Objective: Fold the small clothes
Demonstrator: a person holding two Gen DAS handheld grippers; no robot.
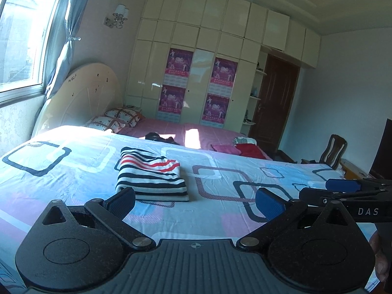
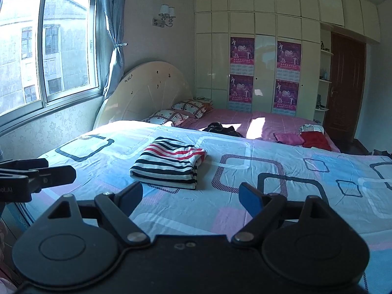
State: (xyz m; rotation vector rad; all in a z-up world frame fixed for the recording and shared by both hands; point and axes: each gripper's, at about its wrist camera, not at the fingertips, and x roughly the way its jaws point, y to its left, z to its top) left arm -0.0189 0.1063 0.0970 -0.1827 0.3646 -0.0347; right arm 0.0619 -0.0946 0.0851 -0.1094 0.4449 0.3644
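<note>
A folded striped garment (image 1: 150,174), black, white and red, lies flat on the patterned bedsheet (image 1: 73,183); it also shows in the right wrist view (image 2: 170,165). My left gripper (image 1: 194,202) is open and empty, held just in front of the garment's near edge. My right gripper (image 2: 189,198) is open and empty, held a little short of the garment. In the left wrist view the right gripper (image 1: 343,188) comes in from the right edge. In the right wrist view the left gripper (image 2: 36,174) comes in from the left edge.
Farther back on the pink sheet lie a dark garment (image 2: 221,128), a pink piece (image 2: 287,138) and a red and striped pile (image 2: 314,136). Two pillows (image 2: 176,112) lean by the headboard. A chair (image 1: 333,150) stands past the bed's right end, near a door (image 2: 345,85).
</note>
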